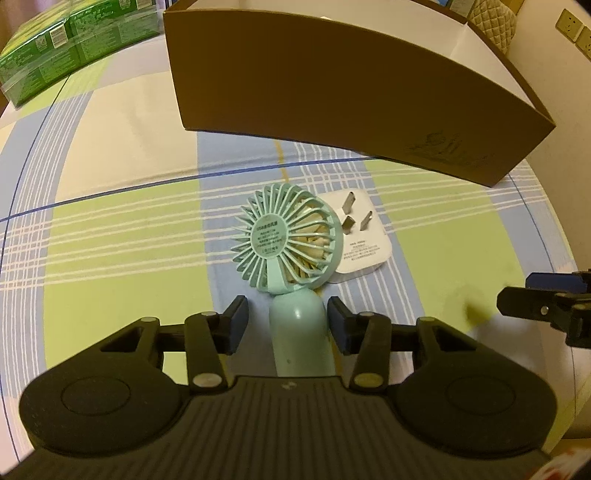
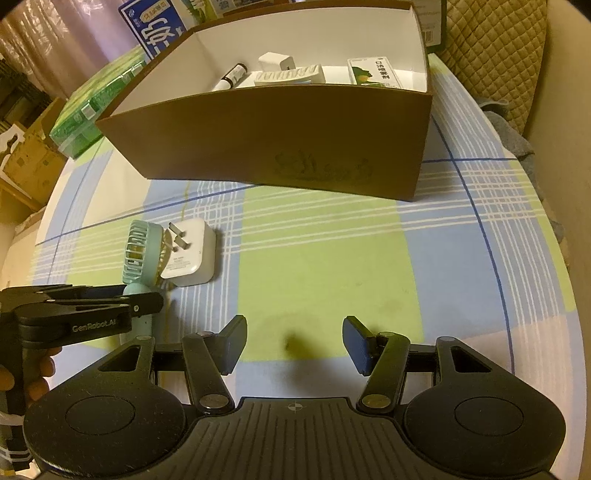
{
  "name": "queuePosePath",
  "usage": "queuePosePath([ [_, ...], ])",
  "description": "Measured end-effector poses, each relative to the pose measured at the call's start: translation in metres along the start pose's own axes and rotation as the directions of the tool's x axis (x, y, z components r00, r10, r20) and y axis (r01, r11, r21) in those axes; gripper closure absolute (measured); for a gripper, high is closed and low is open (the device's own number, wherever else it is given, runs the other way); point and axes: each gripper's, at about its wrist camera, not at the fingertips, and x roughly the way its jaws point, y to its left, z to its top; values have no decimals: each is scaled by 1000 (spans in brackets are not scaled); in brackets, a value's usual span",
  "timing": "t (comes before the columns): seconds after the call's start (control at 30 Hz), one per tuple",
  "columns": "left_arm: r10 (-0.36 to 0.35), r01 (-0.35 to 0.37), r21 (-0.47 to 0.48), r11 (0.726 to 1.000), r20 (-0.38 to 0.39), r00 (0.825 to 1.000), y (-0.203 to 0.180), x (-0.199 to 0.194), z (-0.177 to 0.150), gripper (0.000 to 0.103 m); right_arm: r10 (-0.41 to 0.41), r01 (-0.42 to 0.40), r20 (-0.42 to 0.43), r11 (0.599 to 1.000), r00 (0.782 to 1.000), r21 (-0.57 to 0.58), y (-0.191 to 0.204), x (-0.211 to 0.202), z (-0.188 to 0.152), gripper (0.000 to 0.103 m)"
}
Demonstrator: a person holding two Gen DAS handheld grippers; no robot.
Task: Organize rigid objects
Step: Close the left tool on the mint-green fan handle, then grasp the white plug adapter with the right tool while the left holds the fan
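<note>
A mint-green handheld fan (image 1: 288, 243) lies on the checked cloth, its head leaning on a white plug adapter (image 1: 360, 251) with the prongs up. My left gripper (image 1: 288, 321) straddles the fan's handle; the jaws are open, with a gap showing at the left pad. In the right wrist view the fan (image 2: 138, 251) and adapter (image 2: 192, 254) sit at the left. My right gripper (image 2: 295, 343) hangs open over bare cloth, holding nothing. Behind stands the brown cardboard box (image 2: 258, 136), holding a white charger (image 2: 275, 61), a small bottle (image 2: 232, 75) and a green-white carton (image 2: 373, 72).
Green cartons (image 1: 48, 48) stand at the far left of the table, and a blue box (image 2: 155, 26) behind the cardboard box. A quilted cushion (image 2: 495, 48) is at the far right. A person's hand (image 2: 40, 373) holds the left gripper's grip.
</note>
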Motion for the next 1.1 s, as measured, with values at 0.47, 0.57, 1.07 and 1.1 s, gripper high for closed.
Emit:
queuePosePath([
  [0.47, 117, -118, 8, 993, 53, 992, 19, -3, 0, 73, 43, -42, 2, 994, 999, -100, 29, 18, 12, 49],
  [0.57, 142, -142, -11, 990, 56, 988, 31, -5, 1, 73, 56, -56, -1, 990, 998, -128, 41, 25, 16, 48],
  [1.07, 96, -93, -87, 992, 23, 995, 50, -2, 3, 71, 72, -76, -24, 967, 997, -244, 95, 81, 37, 48],
  [1.1, 94, -91, -86, 992, 23, 995, 50, -2, 2, 71, 69, -73, -27, 968, 997, -241, 97, 85, 38, 48],
])
